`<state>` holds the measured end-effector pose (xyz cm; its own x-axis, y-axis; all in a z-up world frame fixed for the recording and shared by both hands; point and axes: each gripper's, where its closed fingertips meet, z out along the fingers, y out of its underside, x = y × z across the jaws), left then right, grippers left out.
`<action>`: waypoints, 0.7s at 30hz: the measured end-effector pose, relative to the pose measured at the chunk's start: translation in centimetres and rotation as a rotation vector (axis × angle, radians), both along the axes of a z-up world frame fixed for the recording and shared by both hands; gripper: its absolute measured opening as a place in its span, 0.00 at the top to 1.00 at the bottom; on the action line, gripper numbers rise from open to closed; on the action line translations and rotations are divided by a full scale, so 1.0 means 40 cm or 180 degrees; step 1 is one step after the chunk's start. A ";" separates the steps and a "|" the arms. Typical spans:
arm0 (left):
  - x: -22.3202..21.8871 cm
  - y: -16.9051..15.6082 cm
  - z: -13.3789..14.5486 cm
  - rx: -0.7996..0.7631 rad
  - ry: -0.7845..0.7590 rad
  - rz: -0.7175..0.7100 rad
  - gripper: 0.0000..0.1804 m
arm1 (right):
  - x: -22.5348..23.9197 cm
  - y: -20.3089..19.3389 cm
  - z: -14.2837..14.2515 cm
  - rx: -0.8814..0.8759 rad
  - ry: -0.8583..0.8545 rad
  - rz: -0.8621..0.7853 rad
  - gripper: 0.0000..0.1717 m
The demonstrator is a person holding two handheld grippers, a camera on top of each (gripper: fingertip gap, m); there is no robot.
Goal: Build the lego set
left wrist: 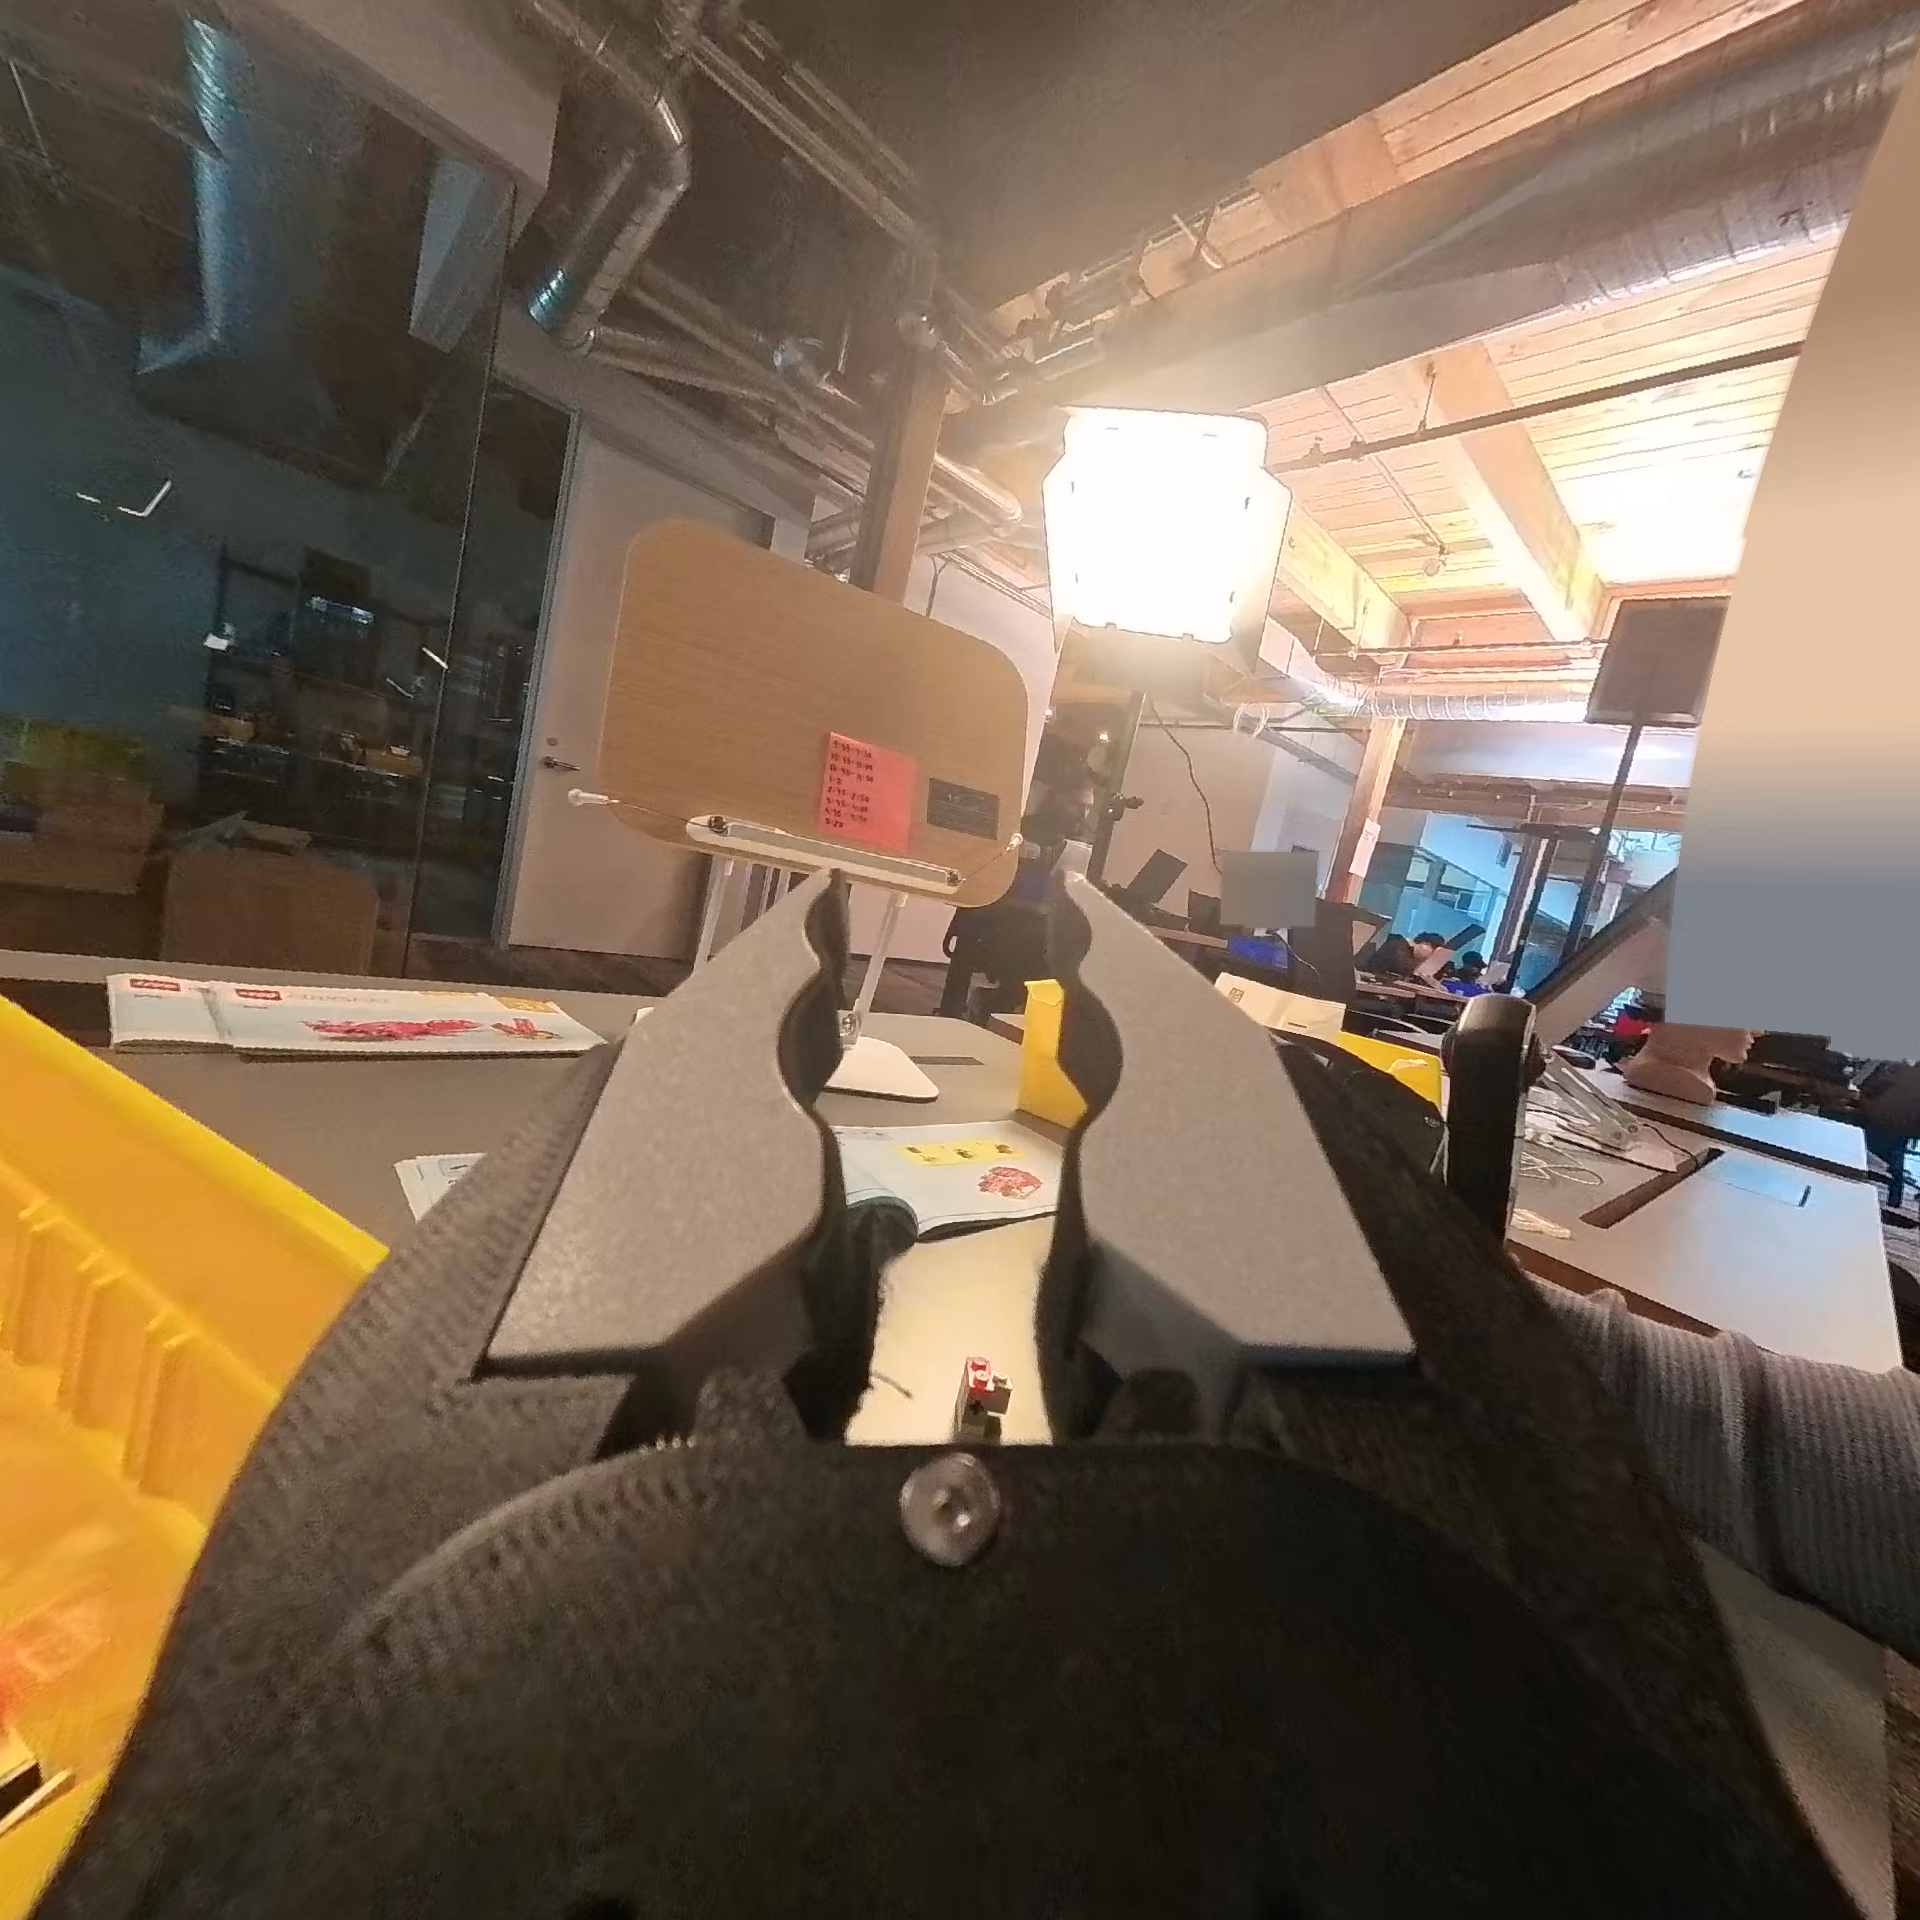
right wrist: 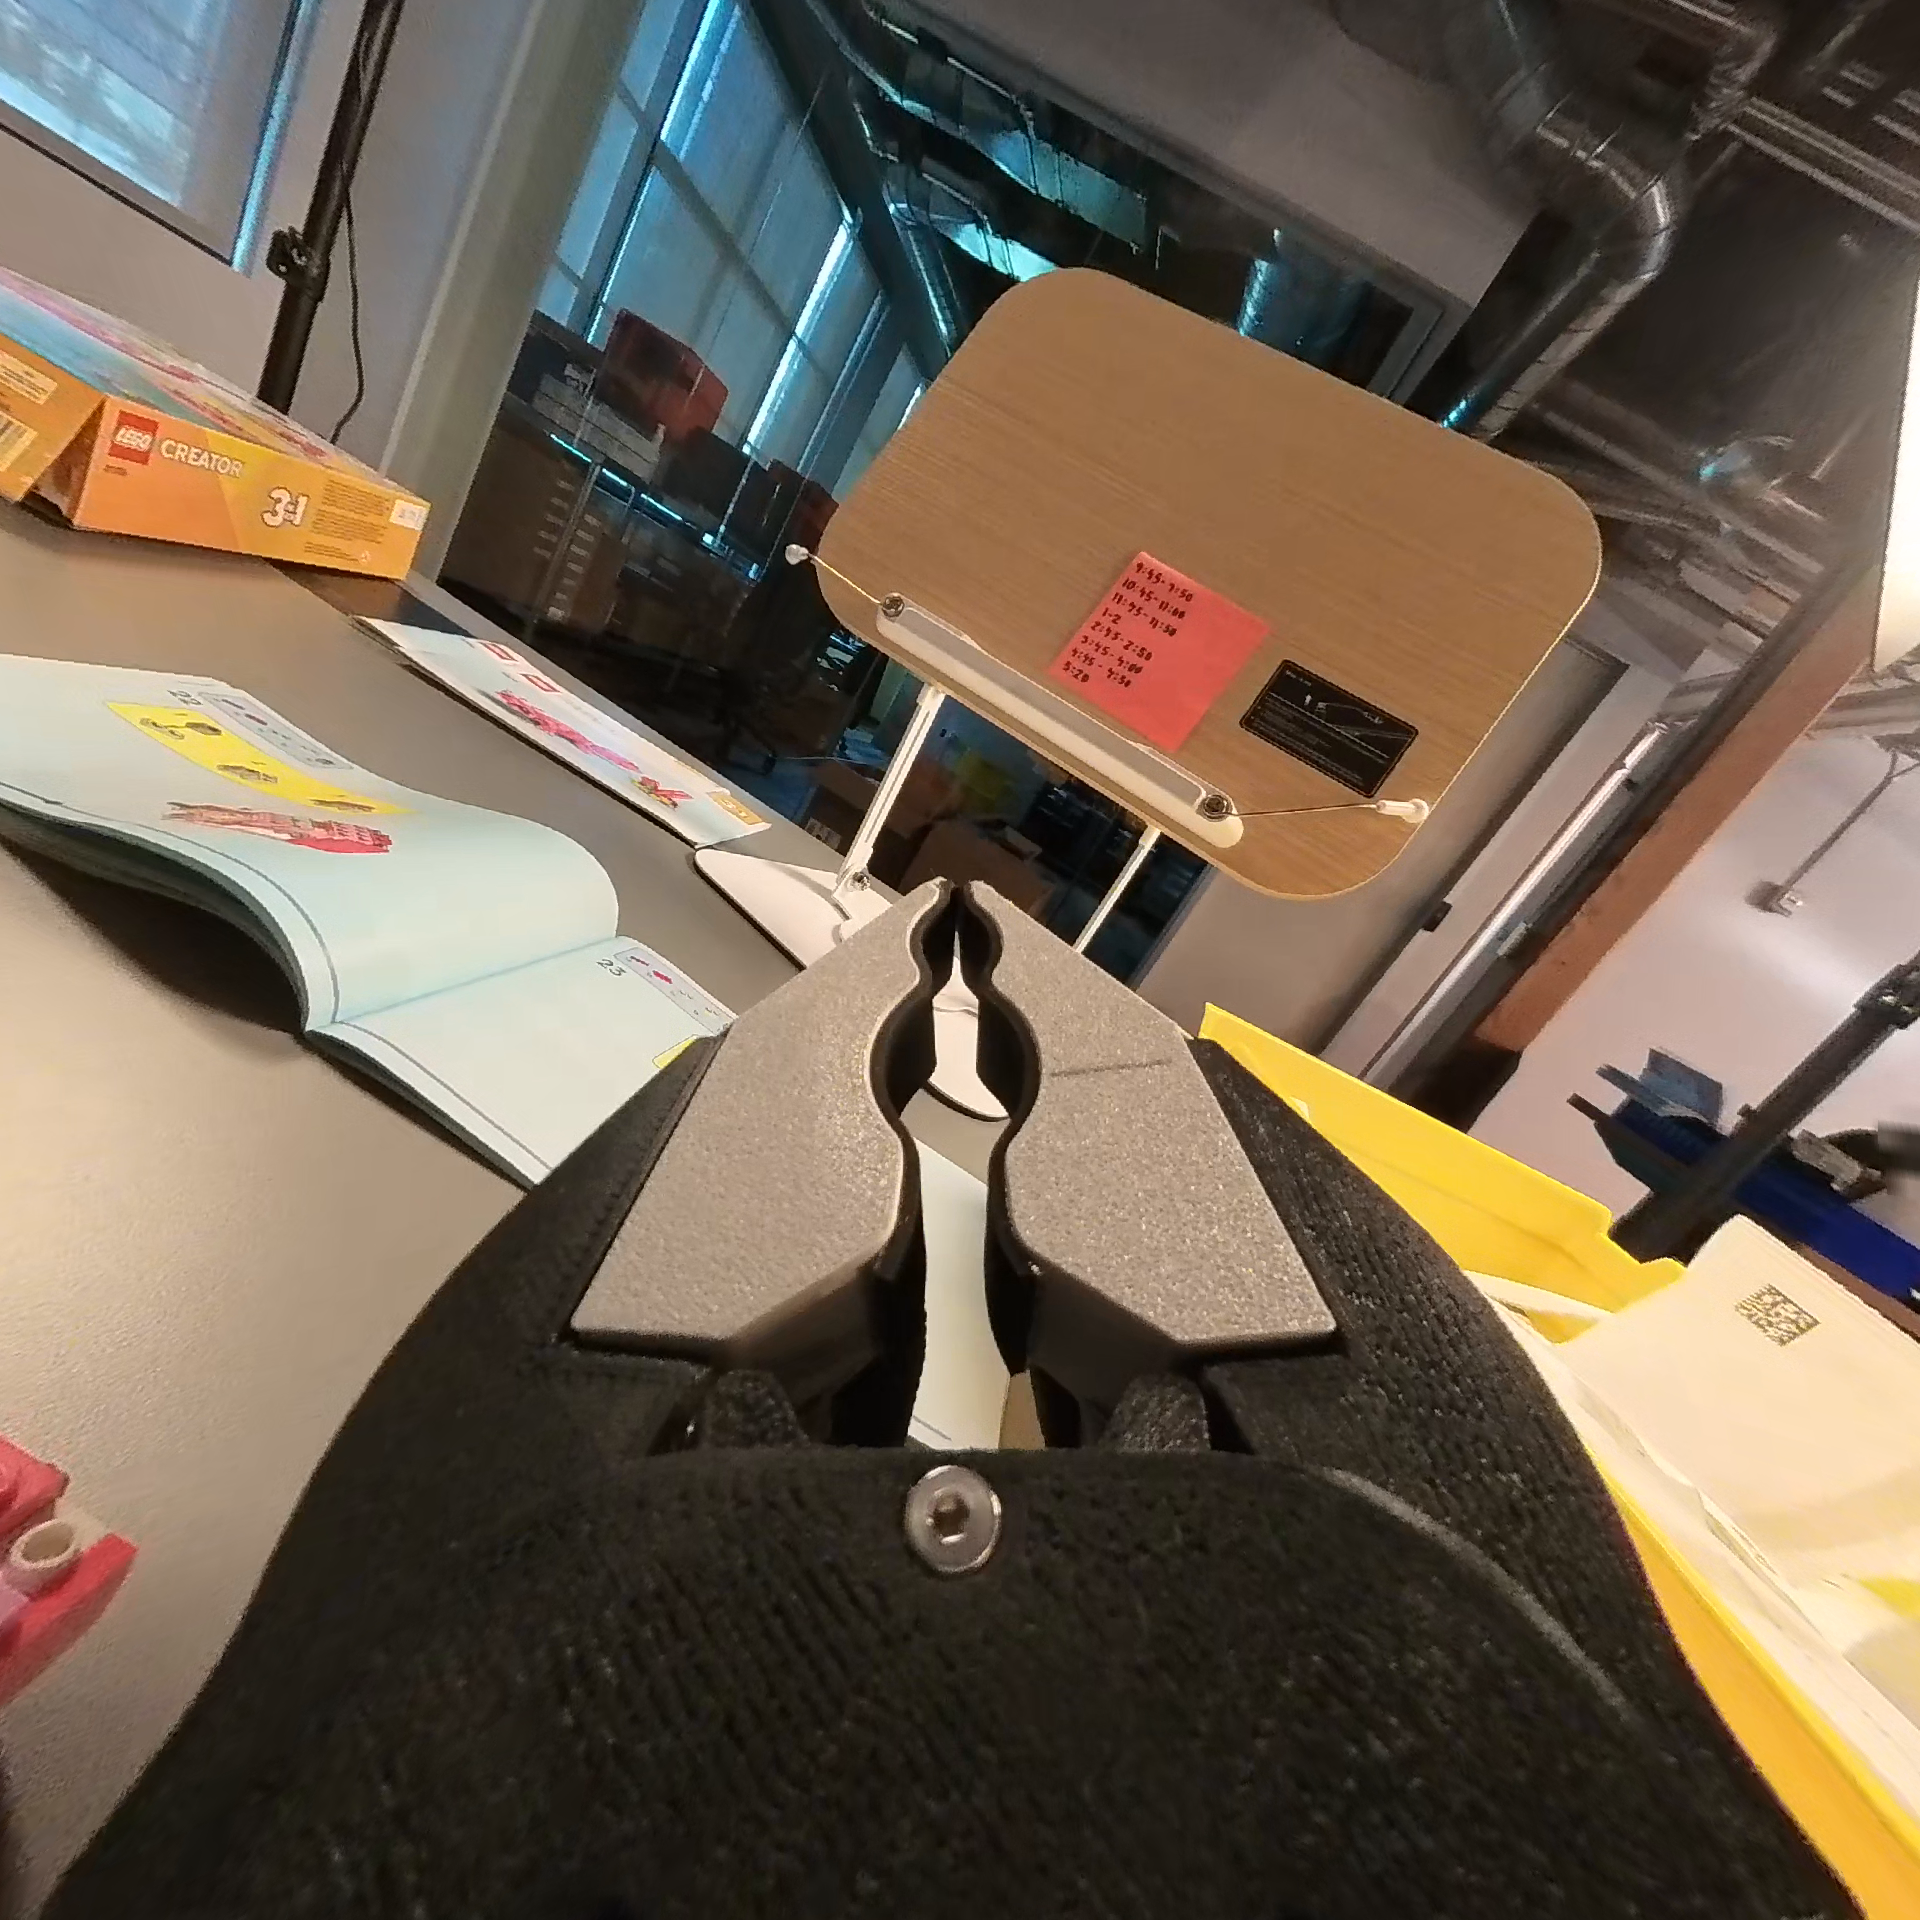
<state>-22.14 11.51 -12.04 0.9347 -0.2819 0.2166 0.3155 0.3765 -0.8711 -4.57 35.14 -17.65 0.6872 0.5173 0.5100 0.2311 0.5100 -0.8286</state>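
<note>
My left gripper (left wrist: pixel 951 894) is open and raised above the grey table (left wrist: pixel 312 1122), with nothing between its fingers. Below it lie a small red and grey brick piece (left wrist: pixel 982 1390) and an open instruction booklet (left wrist: pixel 961 1179). My right gripper (right wrist: pixel 956 896) is shut, its fingertips together with nothing showing between them. It points at the base of a wooden book stand (right wrist: pixel 1195 499) bearing a pink note. The open booklet (right wrist: pixel 343 883) lies to its left. Pink and red bricks (right wrist: pixel 47 1569) sit at the lower left edge.
Yellow bins stand at my left (left wrist: pixel 156 1299) and beyond the fingers (left wrist: pixel 1044 1049); another holds papers at the right (right wrist: pixel 1455 1184). An orange toy box (right wrist: pixel 229 488) and closed booklets (right wrist: pixel 582 727) lie on the table. A bright lamp (left wrist: pixel 1158 520) stands behind the stand (left wrist: pixel 800 707). A grey sleeve (left wrist: pixel 1714 1455) is at the right. About 30 centimetres separates my left fingertips from my right.
</note>
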 end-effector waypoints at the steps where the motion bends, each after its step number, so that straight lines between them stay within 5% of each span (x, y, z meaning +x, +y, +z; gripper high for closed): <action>1: -0.001 0.001 -0.002 -0.0014 0.0002 0.0011 0.81 | 0.000 0.000 0.000 0.0004 -0.0002 -0.0002 1.00; 21: -0.002 0.015 -0.015 -0.0161 0.0105 0.0135 0.89 | -0.002 0.006 -0.003 -0.0009 -0.0033 -0.0017 1.00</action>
<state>-22.22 12.10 -12.65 0.9524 -0.2314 0.1985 0.2709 0.3441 -0.8990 -4.64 35.38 -17.78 0.6847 0.5151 0.5156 0.2424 0.5063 -0.8276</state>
